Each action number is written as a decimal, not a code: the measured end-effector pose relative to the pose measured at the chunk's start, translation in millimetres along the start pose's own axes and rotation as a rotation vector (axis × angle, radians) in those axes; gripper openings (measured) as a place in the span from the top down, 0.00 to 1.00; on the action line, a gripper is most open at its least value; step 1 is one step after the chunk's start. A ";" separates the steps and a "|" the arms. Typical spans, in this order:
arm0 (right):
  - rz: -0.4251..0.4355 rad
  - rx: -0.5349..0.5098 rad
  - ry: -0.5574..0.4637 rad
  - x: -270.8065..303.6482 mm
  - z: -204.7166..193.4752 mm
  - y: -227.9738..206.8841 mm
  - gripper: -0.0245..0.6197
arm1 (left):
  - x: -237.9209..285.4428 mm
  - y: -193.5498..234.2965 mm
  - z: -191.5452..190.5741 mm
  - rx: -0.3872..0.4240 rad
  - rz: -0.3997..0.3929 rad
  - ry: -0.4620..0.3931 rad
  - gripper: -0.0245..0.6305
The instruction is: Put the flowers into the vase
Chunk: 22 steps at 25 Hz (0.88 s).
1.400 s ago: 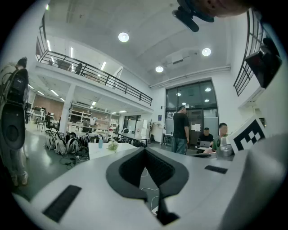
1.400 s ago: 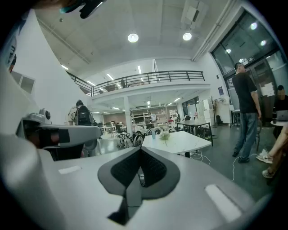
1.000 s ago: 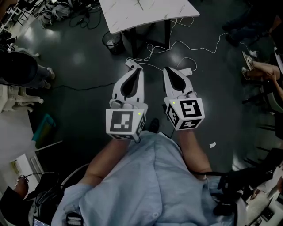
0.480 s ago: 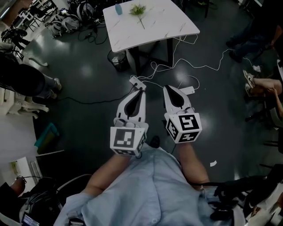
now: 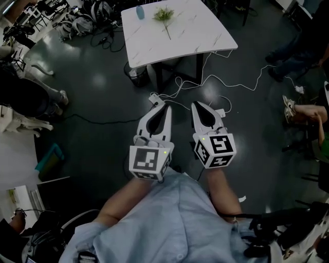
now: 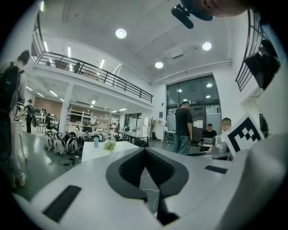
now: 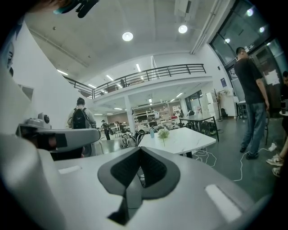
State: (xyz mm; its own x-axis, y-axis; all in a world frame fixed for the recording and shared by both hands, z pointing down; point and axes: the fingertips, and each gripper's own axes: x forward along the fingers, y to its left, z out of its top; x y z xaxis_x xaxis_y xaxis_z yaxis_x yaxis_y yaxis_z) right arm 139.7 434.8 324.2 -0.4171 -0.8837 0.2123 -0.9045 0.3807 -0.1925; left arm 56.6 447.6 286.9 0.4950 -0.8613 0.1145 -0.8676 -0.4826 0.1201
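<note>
In the head view we hold both claws out in front of us over the dark floor, side by side and close to each other. The left claw and the right claw both have their jaws together, with nothing between them. Well ahead of them stands a white table. The flowers lie flat on its top, and the small blue vase stands upright near them, apart from the stems. A bin sits on the floor by the table leg, and white cables trail across the floor between the table and our claws.

In the left gripper view we see the dark pads meeting at the tip, clamped on nothing. Beyond them are the table, the vase and the flowers, all far off, and a person in a dark shirt stands to the right.

In the right gripper view the jaws are likewise closed and empty. The table lies ahead and slightly right, with the flowers just right of the vase. A person with a backpack stands further back on the left.
</note>
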 end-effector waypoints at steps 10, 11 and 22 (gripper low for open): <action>-0.021 0.003 0.020 128.8 30.6 -48.1 0.96 | 121.9 78.9 21.5 -0.023 -0.015 -0.007 0.96; -0.020 0.004 0.018 142.4 35.2 -50.4 0.96 | 131.9 87.2 25.6 -0.024 -0.017 -0.012 0.96; -0.053 -0.031 -0.010 220.9 82.0 -79.1 0.96 | 202.0 135.9 44.6 -0.048 -0.046 -0.028 0.96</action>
State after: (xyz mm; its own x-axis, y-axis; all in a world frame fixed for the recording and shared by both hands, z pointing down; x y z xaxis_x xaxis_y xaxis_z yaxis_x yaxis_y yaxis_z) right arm 126.4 187.1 307.8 -0.3674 -0.9057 0.2116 -0.9278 0.3409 -0.1516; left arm 36.6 200.9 282.4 0.5324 -0.8426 0.0806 -0.8401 -0.5143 0.1722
